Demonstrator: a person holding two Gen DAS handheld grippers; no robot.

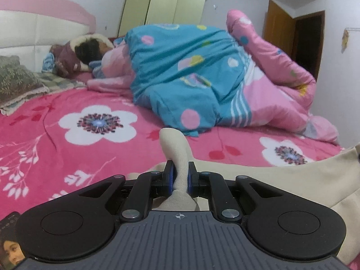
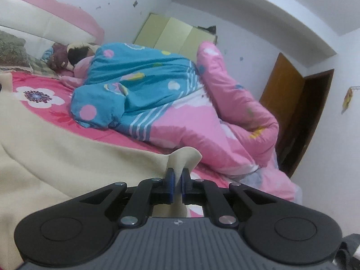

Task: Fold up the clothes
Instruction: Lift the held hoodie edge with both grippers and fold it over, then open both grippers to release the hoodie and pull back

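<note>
A cream garment [image 2: 67,148] lies spread over the pink flowered bed sheet [image 1: 67,144]. In the left wrist view it stretches off to the right [image 1: 281,180]. My left gripper [image 1: 180,168] is shut on a bunched edge of the cream garment, which sticks up past the fingertips. My right gripper [image 2: 177,175] is shut on another corner of the same garment, which folds over above the pads. Both hold the cloth just above the bed.
A person [image 1: 90,49] sleeps at the head of the bed under a blue and pink quilt [image 1: 191,74], also in the right wrist view [image 2: 157,94]. Pillows [image 1: 15,78] lie by the headboard. A brown door [image 2: 292,103] stands at the right.
</note>
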